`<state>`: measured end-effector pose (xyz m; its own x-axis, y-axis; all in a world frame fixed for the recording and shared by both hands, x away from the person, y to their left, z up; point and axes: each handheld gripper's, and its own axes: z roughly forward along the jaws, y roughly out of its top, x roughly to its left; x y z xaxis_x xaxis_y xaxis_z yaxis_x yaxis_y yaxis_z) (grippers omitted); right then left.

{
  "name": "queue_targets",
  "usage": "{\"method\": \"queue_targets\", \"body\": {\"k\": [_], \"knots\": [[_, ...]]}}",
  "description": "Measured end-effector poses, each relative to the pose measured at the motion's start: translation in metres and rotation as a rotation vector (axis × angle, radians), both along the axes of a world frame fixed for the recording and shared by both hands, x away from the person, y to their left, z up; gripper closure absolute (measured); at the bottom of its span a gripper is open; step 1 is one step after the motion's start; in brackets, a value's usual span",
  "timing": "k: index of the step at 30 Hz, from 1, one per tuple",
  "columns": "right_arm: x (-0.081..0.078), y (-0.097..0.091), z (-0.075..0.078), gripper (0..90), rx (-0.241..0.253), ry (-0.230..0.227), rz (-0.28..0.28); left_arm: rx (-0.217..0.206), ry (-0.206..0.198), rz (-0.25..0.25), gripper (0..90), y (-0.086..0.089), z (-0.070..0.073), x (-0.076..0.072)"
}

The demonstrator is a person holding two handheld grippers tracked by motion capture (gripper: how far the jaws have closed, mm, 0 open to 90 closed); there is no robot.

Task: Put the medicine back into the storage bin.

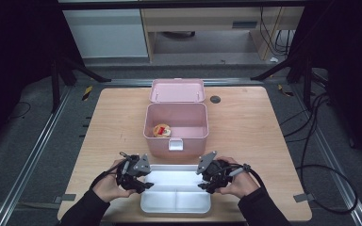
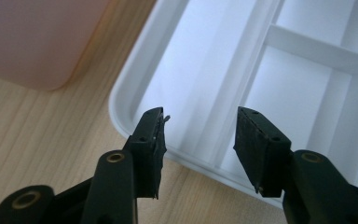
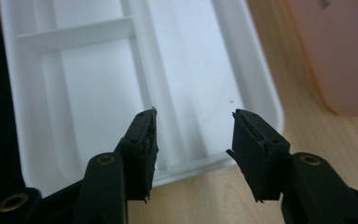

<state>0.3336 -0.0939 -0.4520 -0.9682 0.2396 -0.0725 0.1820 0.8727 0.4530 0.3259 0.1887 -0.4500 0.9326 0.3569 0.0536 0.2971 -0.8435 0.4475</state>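
Observation:
A white divided tray (image 1: 176, 200) lies at the table's front middle. Behind it stands a pink box (image 1: 158, 148) with its lid (image 1: 177, 90) swung back; a small round yellow and red item (image 1: 161, 130) lies inside. My left gripper (image 1: 147, 186) is at the tray's left end. In the left gripper view its jaws (image 2: 200, 116) stand apart over the tray (image 2: 205, 70) rim, pressing nothing. My right gripper (image 1: 202, 186) is at the tray's right end, jaws (image 3: 193, 114) likewise apart over the tray (image 3: 182, 60) edge. Both tray compartments look bare.
The pink box (image 2: 32, 37) wall stands close beyond the tray, also near the right gripper's side (image 3: 340, 51). A dark round grommet (image 1: 215, 99) sits at the table's back. Bare wood table (image 1: 113, 122) spreads left and right of the box. Cables lie on the floor at right.

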Motion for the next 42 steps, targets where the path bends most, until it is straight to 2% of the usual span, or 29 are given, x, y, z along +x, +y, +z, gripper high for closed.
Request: {"method": "queue_targets", "body": {"k": [2,9,14,22,26,29,34,42], "knots": [[-0.001,0.003,-0.004,57.3,-0.023,0.01,0.019,0.015,0.007,-0.01,55.5,-0.003,-0.002,0.0],[-0.003,0.011,-0.014,66.9,-0.102,0.059,0.029,0.079,0.033,-0.06,62.8,-0.012,-0.009,0.0],[-0.002,0.014,-0.019,73.2,-0.124,0.077,0.055,0.122,0.043,-0.083,66.7,-0.016,-0.014,0.0],[0.0,0.018,-0.023,81.0,-0.159,0.1,0.078,0.135,0.077,-0.11,75.6,-0.017,-0.019,0.003],[0.003,0.021,-0.024,83.8,-0.179,0.108,0.085,0.16,0.093,-0.131,77.4,-0.02,-0.022,0.004],[0.006,0.022,-0.024,84.8,-0.183,0.121,0.08,0.173,0.092,-0.134,79.8,-0.021,-0.024,0.004],[0.008,0.024,-0.023,85.8,-0.199,0.127,0.094,0.175,0.097,-0.164,83.9,-0.02,-0.024,0.006],[0.01,0.025,-0.021,85.9,-0.195,0.133,0.119,0.174,0.119,-0.202,86.5,-0.017,-0.02,0.006]]}}
